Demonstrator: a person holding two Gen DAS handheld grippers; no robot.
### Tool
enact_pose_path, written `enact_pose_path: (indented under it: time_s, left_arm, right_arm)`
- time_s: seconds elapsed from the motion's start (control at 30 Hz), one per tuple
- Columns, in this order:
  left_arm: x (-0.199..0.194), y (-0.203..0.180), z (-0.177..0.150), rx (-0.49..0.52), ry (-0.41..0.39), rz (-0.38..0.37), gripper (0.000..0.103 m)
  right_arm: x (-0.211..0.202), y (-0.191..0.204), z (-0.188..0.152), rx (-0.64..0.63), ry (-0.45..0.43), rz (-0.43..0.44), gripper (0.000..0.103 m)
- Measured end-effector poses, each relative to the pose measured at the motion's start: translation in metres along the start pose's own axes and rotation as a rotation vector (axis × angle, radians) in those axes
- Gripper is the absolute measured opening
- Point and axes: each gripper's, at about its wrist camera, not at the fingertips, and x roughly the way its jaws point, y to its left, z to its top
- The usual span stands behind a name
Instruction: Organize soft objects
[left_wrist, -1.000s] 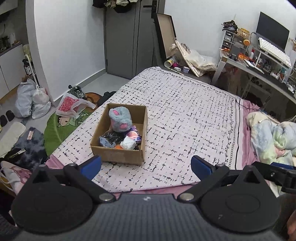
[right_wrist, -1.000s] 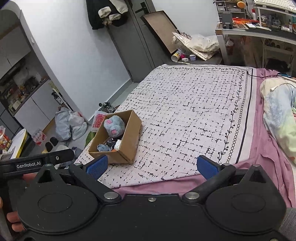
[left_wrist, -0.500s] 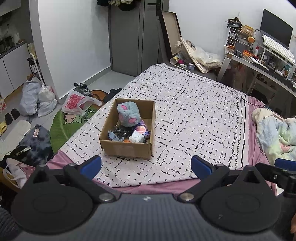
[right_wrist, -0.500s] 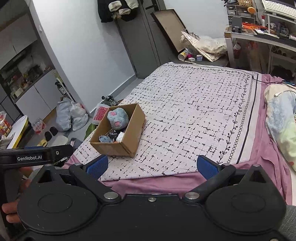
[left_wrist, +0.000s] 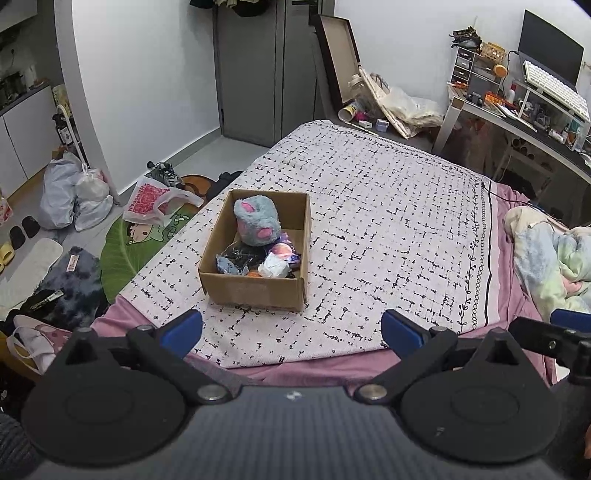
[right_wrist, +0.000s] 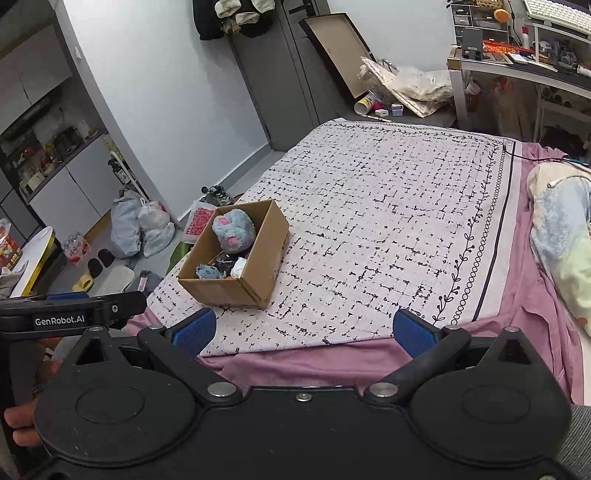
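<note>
A brown cardboard box (left_wrist: 255, 290) (right_wrist: 258, 266) stands on the near left part of the bed's patterned white cover (left_wrist: 388, 221) (right_wrist: 388, 221). In it lie a fluffy blue-grey plush with pink spots (left_wrist: 256, 220) (right_wrist: 233, 230) and several small soft items (left_wrist: 275, 264). My left gripper (left_wrist: 291, 330) is open and empty, held back off the bed's near edge, short of the box. My right gripper (right_wrist: 304, 330) is open and empty, beside it to the right. The left gripper's side also shows in the right wrist view (right_wrist: 70, 315).
A crumpled pastel blanket (left_wrist: 554, 254) (right_wrist: 561, 236) lies at the bed's right. Bags (left_wrist: 74, 195), slippers and a green mat (left_wrist: 125, 243) clutter the floor on the left. A cluttered desk (left_wrist: 517, 110) stands at the back right, a grey door (left_wrist: 258, 66) behind the bed.
Both grippers have drawn back and up from the bed, so the box looks smaller and farther off. Both stay open and empty.
</note>
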Motion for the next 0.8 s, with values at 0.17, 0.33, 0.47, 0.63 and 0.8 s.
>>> enact_pose_path:
  time_s: [0.17, 0.33, 0.47, 0.63, 0.8]
  left_arm:
    - [0.0009, -0.0012, 0.0002, 0.002, 0.003, 0.0, 0.102]
    - [0.0019, -0.0024, 0.0003, 0.002, 0.006, 0.0, 0.102]
    - [0.0024, -0.0035, 0.0003, 0.008, 0.006, -0.004, 0.102]
    - [0.003, -0.0056, 0.0006, 0.009, 0.006, -0.005, 0.102]
    - [0.0034, -0.0082, -0.0002, 0.013, 0.005, -0.005, 0.102]
  right_arm:
    - [0.0009, -0.0007, -0.0002, 0.005, 0.004, -0.002, 0.103]
    - [0.0023, -0.0013, -0.0006, 0.009, 0.009, -0.002, 0.103]
    - [0.0026, -0.0031, 0.0, 0.01, 0.012, 0.0, 0.103]
    - [0.003, -0.0024, -0.0006, 0.011, 0.014, -0.001, 0.103]
    - [0.0028, -0.0025, -0.0012, 0.015, 0.015, -0.002, 0.103]
